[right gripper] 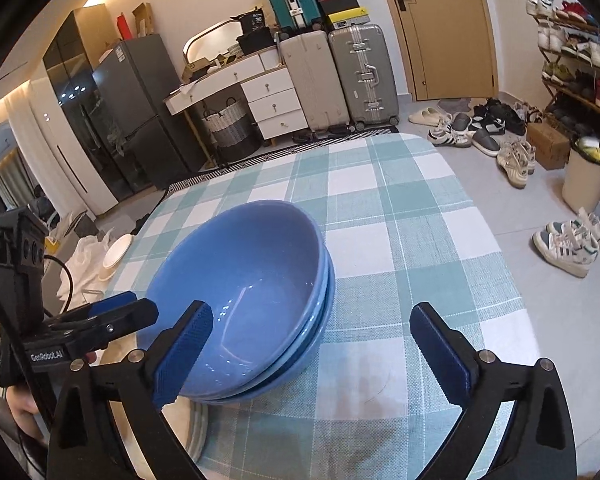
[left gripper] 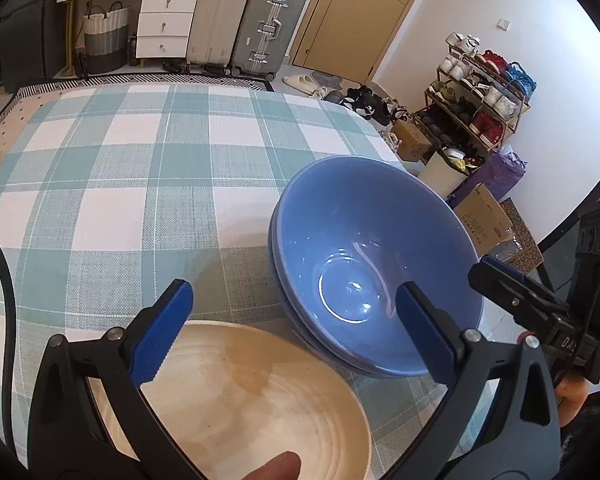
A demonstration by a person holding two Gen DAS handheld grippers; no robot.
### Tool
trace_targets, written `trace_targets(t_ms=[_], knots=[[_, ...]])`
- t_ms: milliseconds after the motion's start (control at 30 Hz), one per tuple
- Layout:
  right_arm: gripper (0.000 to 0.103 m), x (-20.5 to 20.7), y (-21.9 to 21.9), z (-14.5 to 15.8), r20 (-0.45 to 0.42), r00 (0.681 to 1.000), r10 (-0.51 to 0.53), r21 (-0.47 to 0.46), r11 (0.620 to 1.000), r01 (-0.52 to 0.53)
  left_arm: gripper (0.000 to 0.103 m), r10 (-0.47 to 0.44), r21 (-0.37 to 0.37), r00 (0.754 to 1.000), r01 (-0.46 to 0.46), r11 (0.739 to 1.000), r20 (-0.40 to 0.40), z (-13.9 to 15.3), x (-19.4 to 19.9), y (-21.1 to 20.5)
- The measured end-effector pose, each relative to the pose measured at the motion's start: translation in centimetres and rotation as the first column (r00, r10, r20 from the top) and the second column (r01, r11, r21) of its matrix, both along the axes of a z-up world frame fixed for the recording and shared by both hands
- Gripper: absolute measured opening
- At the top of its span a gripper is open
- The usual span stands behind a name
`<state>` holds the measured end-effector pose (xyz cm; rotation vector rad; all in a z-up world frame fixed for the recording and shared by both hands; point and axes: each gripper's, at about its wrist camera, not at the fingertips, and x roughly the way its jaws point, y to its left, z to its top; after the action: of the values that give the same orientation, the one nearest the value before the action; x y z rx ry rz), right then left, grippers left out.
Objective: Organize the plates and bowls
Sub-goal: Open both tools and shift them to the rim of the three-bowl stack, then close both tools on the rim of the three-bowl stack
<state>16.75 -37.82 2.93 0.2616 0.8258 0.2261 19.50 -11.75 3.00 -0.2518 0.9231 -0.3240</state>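
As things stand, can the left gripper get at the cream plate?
Probably yes. The left gripper is open with nothing held, and the cream plate lies just below it. The stacked blue bowls sit beside the plate, not on it.

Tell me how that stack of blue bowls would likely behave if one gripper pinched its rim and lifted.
The blue bowls look glazed and glossy, so the pads may slip on the rim. They appear ceramic, probably stiff, heavyish and chip-prone. Since they are nested, a rim pinch would likely lift only the top bowl, which could tilt. Both the left gripper and the right gripper stand open.
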Motion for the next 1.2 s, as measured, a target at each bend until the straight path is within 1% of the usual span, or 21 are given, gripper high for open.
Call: trace_targets(t_ms=[67,167,200,233,267,300,333,367,400,500,600,633,667,700,733,767,833,900,1200], knots=[[0.101,0.3,-0.2,-0.6,-0.018,1.0,0.006,0.043,0.999,-0.005,0.101,0.011,-0.019,1.0,-0.012,1.0,-0.01,-0.3,0.2,0.2],[0.1,0.7,-0.3,-1.1,-0.027,1.0,0.009,0.062,0.998,-0.007,0.1,0.019,-0.057,0.999,-0.021,0.998,-0.035,-0.9,0.8,0.6],[0.098,0.8,-0.2,-1.2,-0.024,1.0,0.011,0.067,0.998,-0.01,0.099,0.02,-0.071,0.999,-0.023,0.997,-0.044,-1.2,0.9,0.7],[0.093,0.8,-0.2,-1.3,-0.021,1.0,0.015,0.07,0.997,-0.013,0.097,0.02,-0.079,0.999,-0.024,0.997,-0.048,-1.3,1.0,0.7],[0.09,0.9,-0.1,-1.3,-0.02,1.0,0.019,0.075,0.997,-0.018,0.092,0.017,-0.083,0.998,-0.021,0.996,-0.054,-1.6,1.2,0.7],[0.084,0.9,-0.1,-1.4,-0.022,1.0,0.02,0.076,0.997,-0.018,0.089,0.013,-0.082,0.998,-0.018,0.996,-0.061,-1.8,1.3,0.7],[0.082,1.1,0.0,-1.5,-0.025,0.999,0.022,0.076,0.997,-0.02,0.088,0.008,-0.08,0.998,-0.014,0.997,-0.066,-1.9,1.4,0.6],[0.08,1.1,0.0,-1.6,-0.025,0.999,0.026,0.08,0.997,-0.024,0.082,0.003,-0.081,0.998,-0.008,0.997,-0.065,-2.1,1.5,0.6],[0.076,1.2,0.0,-1.7,-0.023,0.999,0.029,0.088,0.996,-0.027,0.074,-0.007,-0.08,0.998,0.002,0.997,-0.064,-2.1,1.5,0.4],[0.073,1.3,0.1,-1.9,-0.029,0.999,0.037,0.102,0.994,-0.034,0.061,-0.032,-0.082,0.997,0.026,0.996,-0.073,-2.5,1.7,-0.1],[0.064,1.5,0.3,-2.1,-0.034,0.998,0.05,0.115,0.992,-0.046,0.054,-0.046,-0.091,0.996,0.04,0.995,-0.07,-2.6,1.7,-0.5],[0.064,1.5,0.4,-2.1,-0.033,0.998,0.051,0.115,0.992,-0.047,0.052,-0.046,-0.092,0.996,0.039,0.995,-0.07,-2.6,1.7,-0.5],[0.063,1.5,0.5,-2.1,-0.032,0.998,0.052,0.114,0.992,-0.048,0.048,-0.046,-0.094,0.996,0.039,0.995,-0.071,-2.6,1.7,-0.6],[0.057,1.5,0.6,-2.1,-0.029,0.998,0.056,0.113,0.992,-0.052,0.043,-0.046,-0.096,0.996,0.039,0.995,-0.072,-2.6,1.7,-0.6],[0.053,1.5,0.6,-2.1,-0.032,0.998,0.056,0.109,0.993,-0.052,0.04,-0.048,-0.097,0.996,0.041,0.994,-0.074,-2.6,1.8,-0.8],[0.051,1.5,0.7,-2.1,-0.032,0.998,0.05,0.1,0.994,-0.046,0.038,-0.048,-0.094,0.996,0.041,0.995,-0.076,-2.6,1.8,-0.8],[0.047,1.4,0.7,-2.1,-0.033,0.999,0.043,0.09,0.995,-0.04,0.035,-0.045,-0.075,0.996,0.04,0.996,-0.071,-2.5,1.6,-1.0],[0.045,1.3,0.6,-2.1,-0.033,0.999,0.04,0.09,0.995,-0.037,0.034,-0.045,-0.067,0.997,0.04,0.997,-0.068,-2.4,1.5,-1.0],[0.045,1.2,0.9,-1.9,-0.016,0.999,0.039,0.061,0.997,-0.038,0.033,-0.042,-0.008,0.998,0.042,0.999,-0.05,-2.1,1.1,-1.6]])
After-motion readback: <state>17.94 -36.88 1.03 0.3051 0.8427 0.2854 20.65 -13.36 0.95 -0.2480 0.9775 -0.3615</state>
